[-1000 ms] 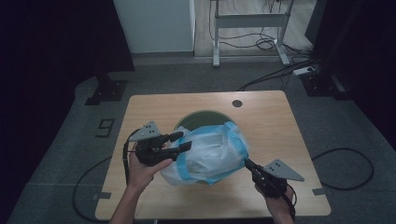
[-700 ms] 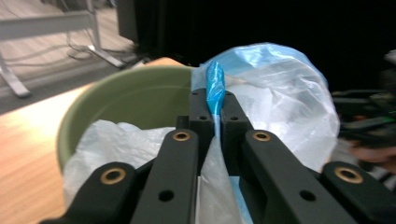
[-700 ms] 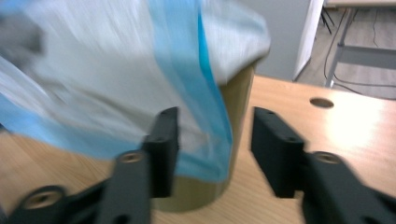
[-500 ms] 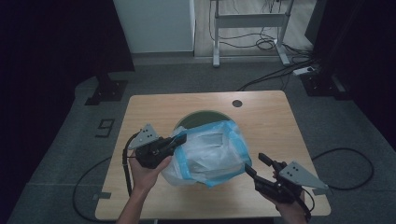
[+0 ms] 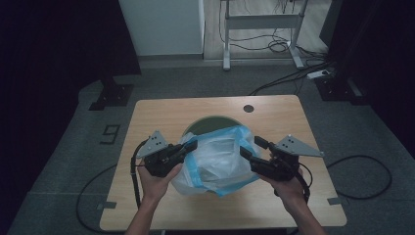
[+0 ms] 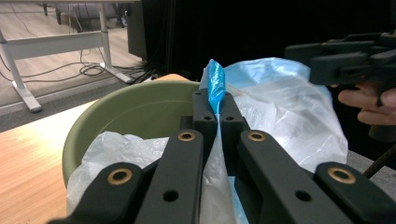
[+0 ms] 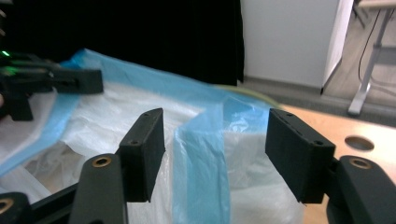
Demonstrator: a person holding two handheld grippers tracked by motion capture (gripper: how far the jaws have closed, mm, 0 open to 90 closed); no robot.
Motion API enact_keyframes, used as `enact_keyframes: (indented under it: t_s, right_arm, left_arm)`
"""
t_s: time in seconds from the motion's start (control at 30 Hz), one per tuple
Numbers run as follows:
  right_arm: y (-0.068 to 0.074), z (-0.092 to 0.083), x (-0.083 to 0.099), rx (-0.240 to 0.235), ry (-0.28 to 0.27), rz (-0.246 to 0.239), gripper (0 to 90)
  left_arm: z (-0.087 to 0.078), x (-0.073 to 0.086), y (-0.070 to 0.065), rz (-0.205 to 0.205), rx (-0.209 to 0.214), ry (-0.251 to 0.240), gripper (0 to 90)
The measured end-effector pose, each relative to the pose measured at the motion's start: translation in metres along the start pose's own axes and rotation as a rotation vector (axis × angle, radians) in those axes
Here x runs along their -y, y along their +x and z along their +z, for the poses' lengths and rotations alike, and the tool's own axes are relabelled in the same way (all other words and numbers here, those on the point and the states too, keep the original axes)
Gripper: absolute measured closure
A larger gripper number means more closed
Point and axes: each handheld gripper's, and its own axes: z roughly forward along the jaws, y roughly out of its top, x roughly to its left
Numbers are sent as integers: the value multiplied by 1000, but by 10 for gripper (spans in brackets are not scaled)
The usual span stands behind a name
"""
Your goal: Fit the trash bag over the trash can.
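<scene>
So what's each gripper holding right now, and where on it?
The left gripper is shut on the bag, pinching its blue rim. The right gripper is open and holds nothing; the bag's blue edge stands between its jaws.

Our two black grippers, left gripper (image 5: 188,146) and right gripper (image 5: 250,149), carry grey three-cornered plates, brass-coloured screws and trailing black cables; our forearms are bare.

The bag (image 5: 220,161) is thin, crinkled plastic film, translucent white with a glossy blue rim band. The bowl (image 6: 135,112) looks like smooth, matt green plastic. The table (image 5: 161,112) has a pale, smooth wood-grain top. The tongs (image 7: 217,154) are matt black plastic with brass-coloured rivets.
</scene>
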Motion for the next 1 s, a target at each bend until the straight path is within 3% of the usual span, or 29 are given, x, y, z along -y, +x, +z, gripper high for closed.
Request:
enact_keyframes:
  t_s: [0.07,0.2,0.3,0.4,0.47,0.7,1.0]
  right_arm:
    - [1,3,4,-3,24,0,431]
    - [2,3,12,-32,47,-29,633]
    - [2,3,15,-35,60,-55,784]
    - [1,4,17,-26,71,-85,880]
    - [0,4,17,-28,74,-84,888]
    - [-14,2,14,35,50,-86,891]
    - [-33,7,4,177,24,-144,891]
  left_arm:
    - [-1,1,0,-3,0,-4,895]
    - [-3,3,0,-5,-4,-12,895]
    - [-3,4,1,-7,-10,-22,896]
    - [-5,5,3,-12,-21,-40,897]
    - [-5,6,4,-13,-27,-47,897]
    - [-8,10,15,-34,-89,-109,898]
    - [-12,13,41,-71,-177,-163,898]
